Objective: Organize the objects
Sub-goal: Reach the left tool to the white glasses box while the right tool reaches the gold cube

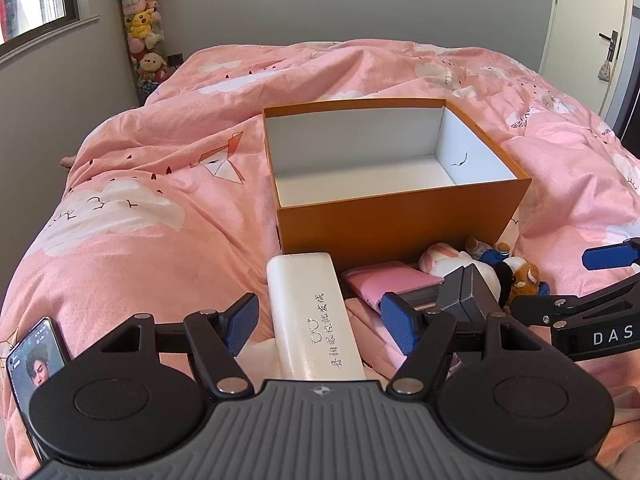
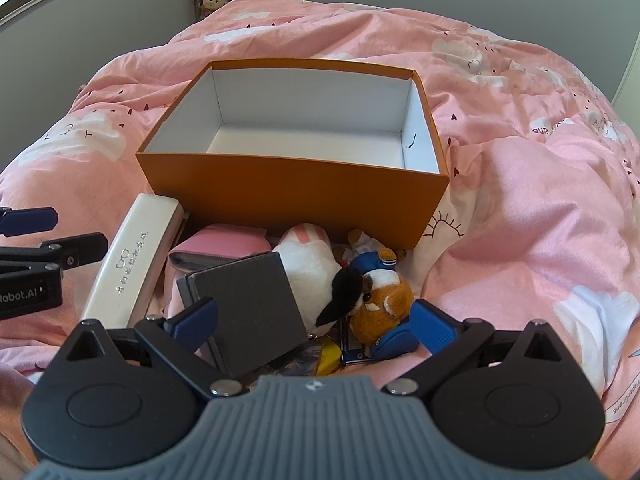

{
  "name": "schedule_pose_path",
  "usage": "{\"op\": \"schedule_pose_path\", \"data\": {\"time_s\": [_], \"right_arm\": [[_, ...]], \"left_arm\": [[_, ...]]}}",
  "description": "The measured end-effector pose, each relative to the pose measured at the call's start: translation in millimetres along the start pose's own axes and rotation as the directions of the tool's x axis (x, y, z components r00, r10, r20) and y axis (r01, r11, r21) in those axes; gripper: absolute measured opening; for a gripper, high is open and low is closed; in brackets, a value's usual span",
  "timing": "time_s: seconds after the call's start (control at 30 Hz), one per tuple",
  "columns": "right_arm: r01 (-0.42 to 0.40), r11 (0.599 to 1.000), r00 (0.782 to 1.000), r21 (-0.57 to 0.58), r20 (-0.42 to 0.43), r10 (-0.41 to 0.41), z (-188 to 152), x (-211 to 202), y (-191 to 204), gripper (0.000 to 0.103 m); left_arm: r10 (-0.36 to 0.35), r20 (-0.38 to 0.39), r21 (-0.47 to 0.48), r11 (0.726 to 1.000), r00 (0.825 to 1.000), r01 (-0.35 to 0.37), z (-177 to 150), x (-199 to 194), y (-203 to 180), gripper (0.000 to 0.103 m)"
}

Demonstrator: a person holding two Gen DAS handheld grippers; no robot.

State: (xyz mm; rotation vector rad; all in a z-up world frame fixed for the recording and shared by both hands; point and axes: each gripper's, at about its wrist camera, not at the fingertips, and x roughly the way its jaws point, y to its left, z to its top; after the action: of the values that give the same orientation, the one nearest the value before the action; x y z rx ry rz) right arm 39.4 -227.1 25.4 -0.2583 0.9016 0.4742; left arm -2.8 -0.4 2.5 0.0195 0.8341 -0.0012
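An empty orange box (image 1: 400, 216) (image 2: 296, 196) with a white inside stands open on the pink bed. In front of it lies a pile: a white glasses case (image 1: 312, 320) (image 2: 132, 264), a pink case (image 1: 392, 280) (image 2: 224, 244), a small grey box (image 1: 466, 288) (image 2: 252, 308), a white plush (image 2: 312, 268) and a brown plush in blue clothes (image 1: 520, 276) (image 2: 380, 296). My left gripper (image 1: 322, 322) is open and straddles the white glasses case without pressing it. My right gripper (image 2: 314, 322) is open wide above the grey box and the plush toys.
A phone (image 1: 36, 364) with a lit screen lies on the duvet (image 1: 140, 220) at the near left. A tall tube of plush toys (image 1: 144, 28) stands in the far corner by the window. A door (image 1: 600, 40) is at the far right.
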Motion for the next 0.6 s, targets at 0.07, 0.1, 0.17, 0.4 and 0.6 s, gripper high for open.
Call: {"op": "schedule_pose_path", "data": {"time_s": [0.07,0.1,0.17,0.4,0.6], "right_arm": [[0.000,1.000,1.000,0.001,-0.001,0.000,-0.6,0.2,0.3,0.102],[-0.001,1.000,1.000,0.001,-0.002,0.001,-0.5,0.3,0.3,0.102],[-0.001,1.000,1.000,0.001,-0.002,0.001,0.0,0.3,0.1,0.102],[-0.001,1.000,1.000,0.000,-0.004,0.001,0.1,0.3,0.4,0.102],[-0.002,1.000,1.000,0.001,-0.006,0.002,-0.1,0.4,0.3,0.102]], "left_arm": [[-0.001,0.002,0.002,1.000,1.000,0.001,-0.1,-0.4,0.4,0.080],[-0.001,0.003,0.002,1.000,1.000,0.001,-0.3,-0.5,0.8,0.080],[-0.001,0.003,0.002,1.000,1.000,0.001,-0.4,-0.6,0.8,0.080],[-0.002,0.001,0.001,1.000,1.000,0.002,-0.9,-0.8,0.3,0.080],[-0.002,0.000,0.001,1.000,1.000,0.002,-1.0,-0.6,0.1,0.080]]}}
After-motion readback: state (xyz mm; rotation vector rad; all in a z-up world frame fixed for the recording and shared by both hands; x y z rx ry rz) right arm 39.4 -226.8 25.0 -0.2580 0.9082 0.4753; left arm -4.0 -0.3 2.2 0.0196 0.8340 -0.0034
